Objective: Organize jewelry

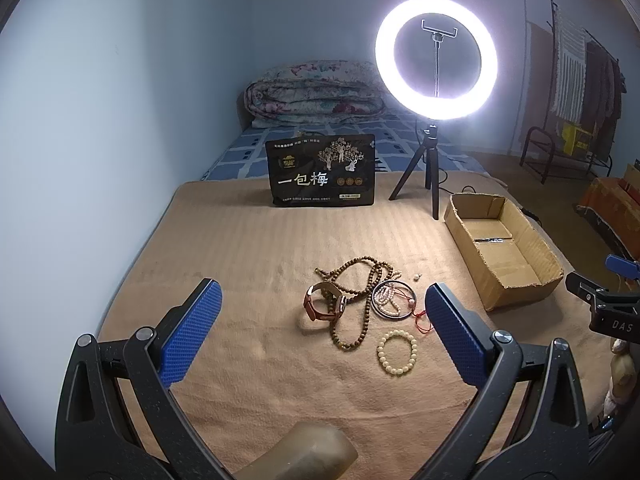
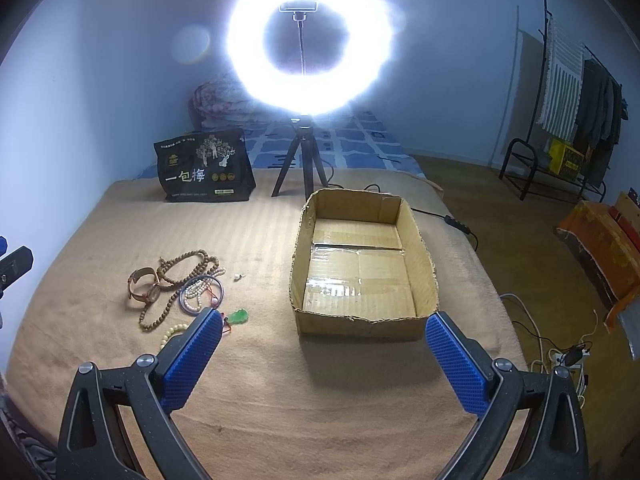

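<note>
Both wrist views look forward and slightly down over the tan blanket (image 1: 248,240) toward the ring light (image 1: 436,58). The left faces the jewelry pile (image 1: 360,300) closely, left of the cardboard box (image 1: 502,240). The right faces the box squarely; both share pile, box and light.

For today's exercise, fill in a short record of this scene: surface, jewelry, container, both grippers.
surface: tan blanket on a bed
jewelry: watch, brown bead strand, pale bead bracelet, silver bangle, green pendant, all loose on the blanket
container: cardboard box, nothing inside
left gripper: jaws open, holding nothing
right gripper: jaws open, holding nothing
</note>
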`<state>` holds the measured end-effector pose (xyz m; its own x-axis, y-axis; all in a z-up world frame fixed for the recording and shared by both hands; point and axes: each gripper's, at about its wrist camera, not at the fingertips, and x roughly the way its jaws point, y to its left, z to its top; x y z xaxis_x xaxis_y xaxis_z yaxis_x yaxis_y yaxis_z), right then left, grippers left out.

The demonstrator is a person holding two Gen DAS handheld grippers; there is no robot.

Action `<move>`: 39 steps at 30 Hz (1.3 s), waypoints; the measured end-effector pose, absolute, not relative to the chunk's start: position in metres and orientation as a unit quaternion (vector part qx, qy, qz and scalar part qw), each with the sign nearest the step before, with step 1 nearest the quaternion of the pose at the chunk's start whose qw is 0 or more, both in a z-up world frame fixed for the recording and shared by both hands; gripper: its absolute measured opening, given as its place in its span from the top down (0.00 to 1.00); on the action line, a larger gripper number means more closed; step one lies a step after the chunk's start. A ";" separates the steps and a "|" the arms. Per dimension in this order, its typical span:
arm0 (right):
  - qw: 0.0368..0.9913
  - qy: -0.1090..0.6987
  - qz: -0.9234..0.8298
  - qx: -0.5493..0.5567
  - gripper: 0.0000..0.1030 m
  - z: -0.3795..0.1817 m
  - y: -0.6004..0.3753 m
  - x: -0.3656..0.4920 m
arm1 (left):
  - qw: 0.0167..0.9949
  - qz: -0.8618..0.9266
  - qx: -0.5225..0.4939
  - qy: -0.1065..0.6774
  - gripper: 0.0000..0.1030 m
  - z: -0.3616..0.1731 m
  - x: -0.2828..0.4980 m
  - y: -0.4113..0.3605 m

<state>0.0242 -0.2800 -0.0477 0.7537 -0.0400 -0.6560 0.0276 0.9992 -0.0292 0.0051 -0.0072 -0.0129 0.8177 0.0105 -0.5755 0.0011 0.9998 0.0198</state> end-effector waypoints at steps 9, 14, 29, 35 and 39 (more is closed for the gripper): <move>0.938 0.347 0.002 -0.010 0.00 -0.052 -0.274 0.033 | 0.947 0.005 0.010 0.320 0.00 -0.018 0.019 -0.005; 0.938 0.345 0.036 -0.004 0.00 -0.057 -0.268 0.040 | 0.941 0.013 0.002 0.337 0.00 -0.026 0.032 0.001; 0.903 0.410 0.129 -0.017 0.07 -0.089 -0.228 0.080 | 0.914 0.026 -0.023 0.403 0.20 -0.063 0.084 0.034; 0.882 0.445 0.153 -0.011 0.19 -0.107 -0.218 0.100 | 0.898 0.011 -0.055 0.437 0.33 -0.077 0.099 0.045; 0.867 0.471 0.163 -0.017 0.26 -0.123 -0.209 0.111 | 0.886 -0.008 -0.064 0.459 0.42 -0.089 0.109 0.042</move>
